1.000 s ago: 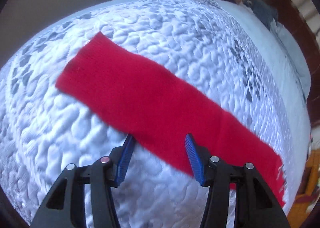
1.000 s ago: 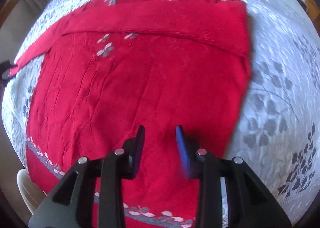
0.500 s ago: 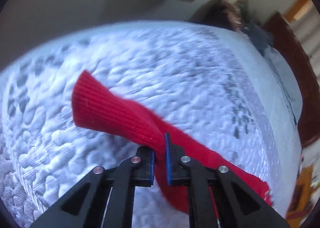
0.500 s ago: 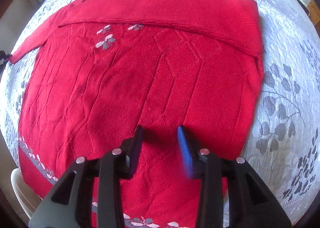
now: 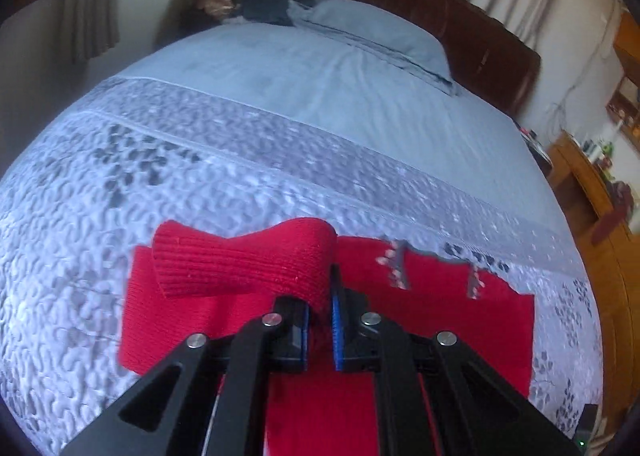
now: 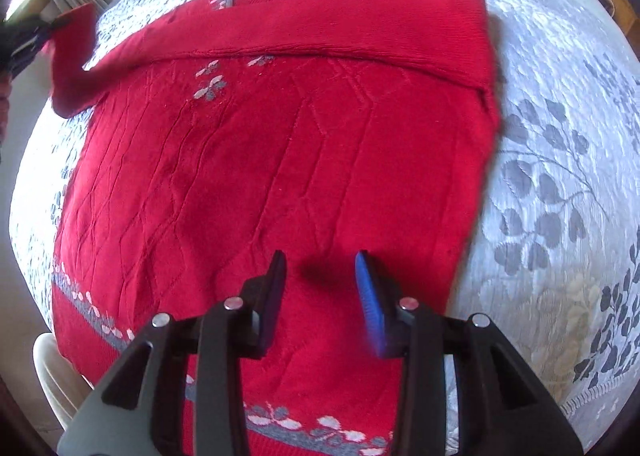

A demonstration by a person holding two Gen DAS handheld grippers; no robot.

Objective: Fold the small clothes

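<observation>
Folding the sleeve across the sweater: left tongs clamp it, right tongs hover narrowly parted, apparently empty; next, lay it flat.

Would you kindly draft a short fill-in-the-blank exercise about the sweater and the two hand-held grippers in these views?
1. The sweater lying on the quilted bedspread is ____ in colour.
2. The left hand-held gripper is shut on the sweater's ____.
3. The right hand-held gripper is ____, with nothing between its fingers.
4. The other sleeve lies folded ____ the sweater's chest.

Missing words: red; sleeve; open; across
</observation>
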